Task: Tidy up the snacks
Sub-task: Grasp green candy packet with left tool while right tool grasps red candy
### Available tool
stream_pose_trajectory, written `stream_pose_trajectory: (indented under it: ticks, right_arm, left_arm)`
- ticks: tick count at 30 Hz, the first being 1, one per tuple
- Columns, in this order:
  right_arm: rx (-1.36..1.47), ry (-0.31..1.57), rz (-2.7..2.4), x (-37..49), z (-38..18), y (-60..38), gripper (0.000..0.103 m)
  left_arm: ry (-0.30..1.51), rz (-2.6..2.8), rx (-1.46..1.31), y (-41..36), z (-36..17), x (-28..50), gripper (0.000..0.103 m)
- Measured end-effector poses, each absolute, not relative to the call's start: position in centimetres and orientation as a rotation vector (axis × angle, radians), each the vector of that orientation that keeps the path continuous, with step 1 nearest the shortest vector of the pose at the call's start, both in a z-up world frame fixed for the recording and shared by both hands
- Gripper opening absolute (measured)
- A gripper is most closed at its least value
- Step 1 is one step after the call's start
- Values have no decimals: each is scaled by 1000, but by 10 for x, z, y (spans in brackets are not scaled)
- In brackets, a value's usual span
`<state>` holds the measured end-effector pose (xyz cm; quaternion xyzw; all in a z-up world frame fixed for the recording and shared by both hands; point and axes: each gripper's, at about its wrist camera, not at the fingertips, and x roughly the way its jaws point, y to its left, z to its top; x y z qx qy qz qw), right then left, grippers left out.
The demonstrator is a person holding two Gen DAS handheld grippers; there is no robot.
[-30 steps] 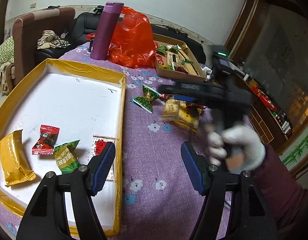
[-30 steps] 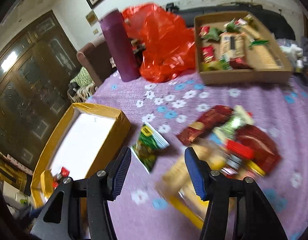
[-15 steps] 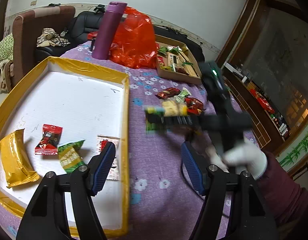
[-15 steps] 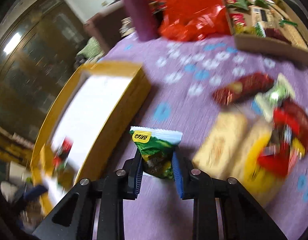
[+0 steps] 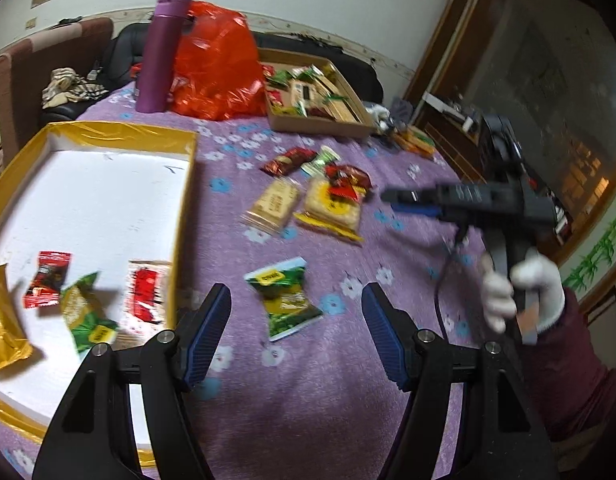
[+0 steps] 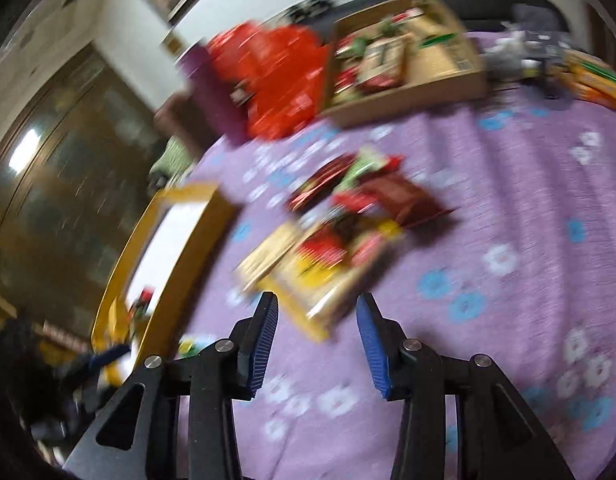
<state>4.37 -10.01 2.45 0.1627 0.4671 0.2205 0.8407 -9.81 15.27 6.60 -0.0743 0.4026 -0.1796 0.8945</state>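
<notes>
**Green packet lies dead ahead of the left tool**

Left tool (image 5: pixel 295 326) gapes empty, low over the bench (image 5: pixel 348 400). The green packet (image 5: pixel 285 298) lies flat on the cloth between and just beyond its fingers, long axis running roughly away from them, just right of the tray (image 5: pixel 183 200). Right tool (image 6: pixel 316 338), also spread and empty, faces the snack pile (image 6: pixel 340 236) farther off. The left looks nearer, so the pick is likely its job.

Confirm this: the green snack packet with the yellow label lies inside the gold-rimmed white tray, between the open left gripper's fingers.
Not quite. The green snack packet with the yellow label lies on the purple flowered tablecloth, outside the gold-rimmed white tray. The left wrist view shows it between the open left gripper's fingers.
</notes>
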Motion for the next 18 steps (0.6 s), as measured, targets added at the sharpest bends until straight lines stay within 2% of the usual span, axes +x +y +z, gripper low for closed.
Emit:
stream_pose_trajectory:
  ticks: [1,3,10,12,13,18]
  right_arm:
    - [356,977,448,48,23,-98,44]
    - [348,953,416,57,21,-94,44]
    - [219,934,326,90,6,-54,43]
    - [172,914,308,89,4,-48,36]
    - [149,908,298,88,1,-47,22]
    - [183,891,324,84,1,-58,20]
  left_arm:
    - [843,-373,-145,150,64,-98,67]
    - [858,-375,-133,145,59,-97,58]
    - [901,-363,-98,132,47,-89,57]
    - [917,-357,-92,130,42,-84,57]
    - [924,-353,-90,129,40,-82,57]
    - [953,-329,-78,121,29,-69,57]
